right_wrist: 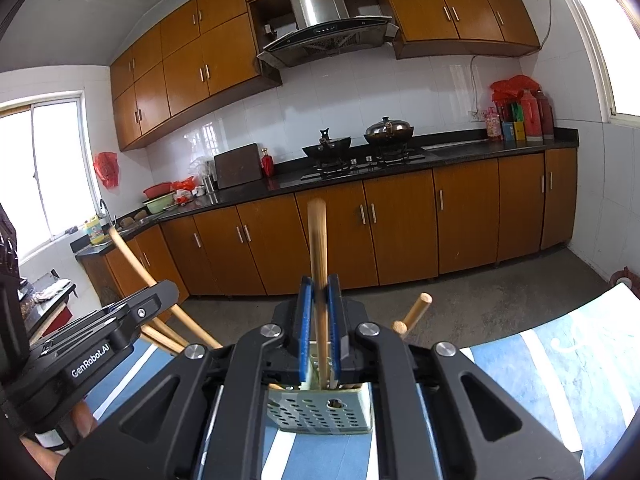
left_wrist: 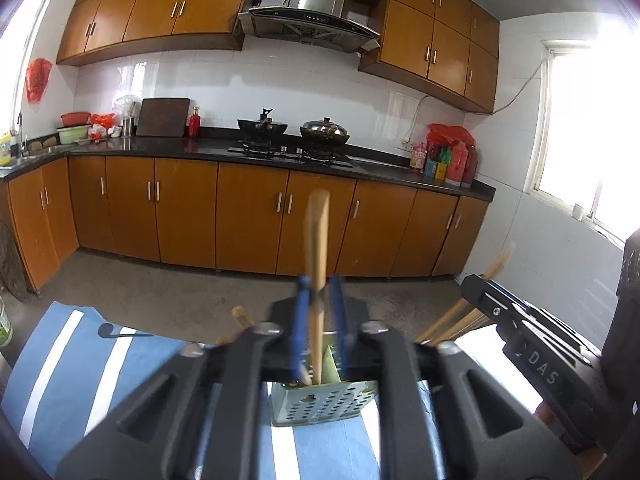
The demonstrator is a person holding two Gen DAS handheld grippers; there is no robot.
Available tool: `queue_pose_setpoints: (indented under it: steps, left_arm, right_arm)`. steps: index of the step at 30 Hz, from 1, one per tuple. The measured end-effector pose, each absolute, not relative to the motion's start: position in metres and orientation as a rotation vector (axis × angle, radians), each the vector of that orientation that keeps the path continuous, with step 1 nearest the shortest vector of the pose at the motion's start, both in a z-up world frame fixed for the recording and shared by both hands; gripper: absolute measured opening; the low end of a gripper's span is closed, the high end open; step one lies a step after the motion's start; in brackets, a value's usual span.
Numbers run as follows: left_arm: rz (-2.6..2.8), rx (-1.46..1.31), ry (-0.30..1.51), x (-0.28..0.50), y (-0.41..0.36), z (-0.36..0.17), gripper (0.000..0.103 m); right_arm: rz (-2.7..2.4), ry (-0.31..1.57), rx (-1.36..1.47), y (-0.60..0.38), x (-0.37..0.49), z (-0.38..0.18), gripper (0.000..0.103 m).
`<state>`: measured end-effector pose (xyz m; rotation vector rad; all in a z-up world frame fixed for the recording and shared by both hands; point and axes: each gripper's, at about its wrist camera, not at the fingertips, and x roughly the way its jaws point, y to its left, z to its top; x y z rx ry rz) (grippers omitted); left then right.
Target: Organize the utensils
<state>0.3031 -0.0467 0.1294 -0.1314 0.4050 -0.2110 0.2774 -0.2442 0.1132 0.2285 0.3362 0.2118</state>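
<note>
A perforated metal utensil holder stands on a blue-and-white striped cloth, right under both grippers. In the left wrist view a wooden stick stands upright in the holder between the blue pads of my left gripper. The pads stand a little off it on both sides. In the right wrist view another wooden stick rises from the holder between the pads of my right gripper, with a thin gap showing. Other wooden handles lean out of the holder.
The other gripper's body sits close beside each view, and a hand holds it. Beyond the cloth's far edge lie a concrete floor, brown cabinets and a black counter with two woks on a stove.
</note>
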Motion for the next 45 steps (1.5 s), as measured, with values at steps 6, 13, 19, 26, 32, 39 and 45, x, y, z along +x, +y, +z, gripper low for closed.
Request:
queue_pose_setpoints:
  steps: [6,13,19,26,32,39,45]
  left_arm:
    - [-0.209,-0.159,0.389,0.286,-0.036,0.137,0.052]
    - [-0.221,-0.262,0.355,0.247,-0.003,0.15,0.07]
    - [-0.151,-0.191,0.32,0.192,0.013,0.144,0.094]
    - [-0.055,-0.048,0.307,0.128,0.014,0.114,0.099]
    - [-0.032,-0.016,0.33,0.095,0.02,0.089,0.099]
    - [-0.035,-0.027,0.336,0.071,0.019,0.067,0.099]
    - [-0.03,-0.021,0.336,0.057,0.017,0.052,0.099]
  right_arm:
    - [0.185,0.305,0.26,-0.261,0.26,0.12,0.043]
    - [0.159,0.247,0.287,-0.281,0.217,0.128,0.058]
    - [0.145,0.195,0.238,-0.277,0.169,0.125,0.083]
    - [0.14,0.196,0.191,-0.258,0.127,0.104,0.101]
    - [0.101,0.255,0.135,-0.242,0.105,0.079,0.101]
    - [0.073,0.291,0.095,-0.234,0.081,0.056,0.101]
    - [0.072,0.338,0.115,-0.236,0.071,0.037,0.101]
